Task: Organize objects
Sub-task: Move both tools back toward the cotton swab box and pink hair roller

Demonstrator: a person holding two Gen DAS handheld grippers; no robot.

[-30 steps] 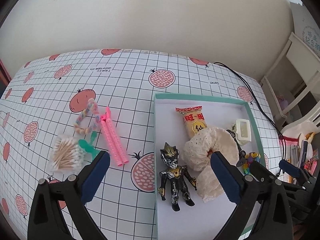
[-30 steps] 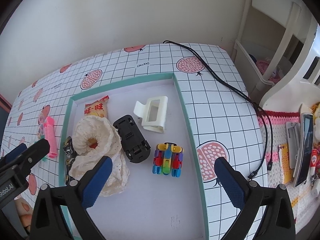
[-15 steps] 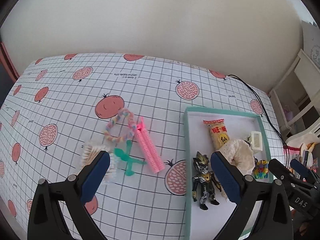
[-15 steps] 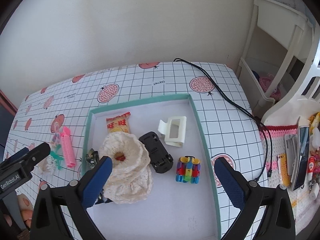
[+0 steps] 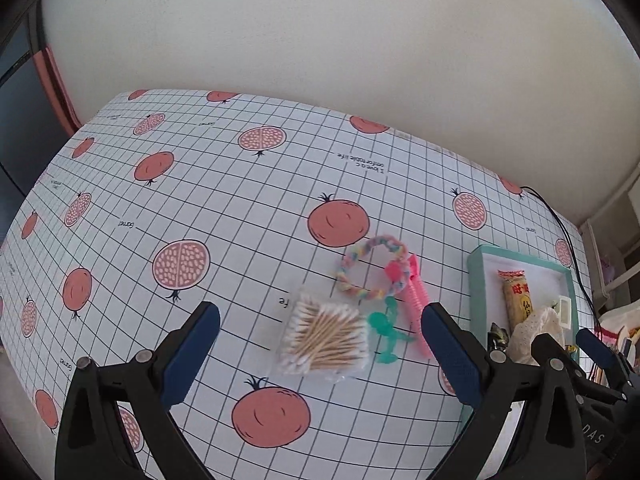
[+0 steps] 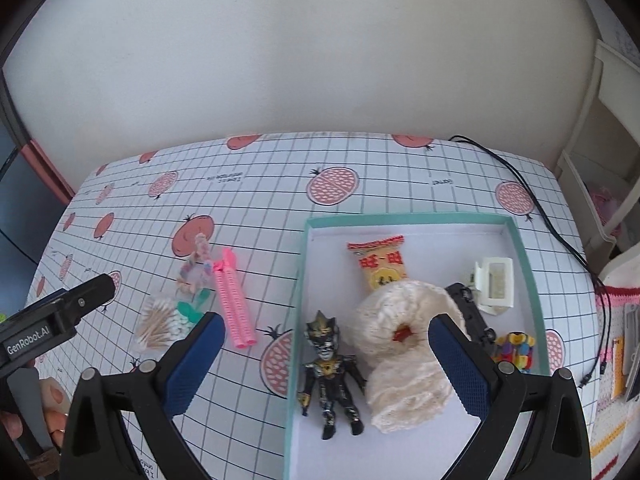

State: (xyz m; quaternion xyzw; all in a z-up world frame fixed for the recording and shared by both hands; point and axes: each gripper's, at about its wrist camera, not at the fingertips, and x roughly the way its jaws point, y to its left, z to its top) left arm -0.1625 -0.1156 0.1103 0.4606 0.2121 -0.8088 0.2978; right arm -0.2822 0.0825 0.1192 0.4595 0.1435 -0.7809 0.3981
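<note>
The cotton swabs (image 5: 325, 335) in their clear packet lie on the tablecloth (image 5: 224, 216) straight ahead of my left gripper (image 5: 320, 354), framed between its two spread, empty fingers. Just past the packet on the right side I see a green clip (image 5: 385, 330), a pink comb-like piece (image 5: 416, 300) and a pastel braided ring (image 5: 370, 268), all bunched close together. The teal-rimmed box (image 5: 476, 280) sits off beyond my left gripper's right finger.

My right gripper (image 6: 326, 360) is also spread wide and holds nothing. Between its fingers, inside the box, the dark toy figure (image 6: 332, 376) lies on its back with the cream lace scrunchie (image 6: 404, 340) touching its right side. Further ahead is a snack packet (image 6: 380, 266); off to the right are a white clip (image 6: 495, 286), a black toy car (image 6: 472, 316) and a multicoloured block toy (image 6: 514, 350).
</note>
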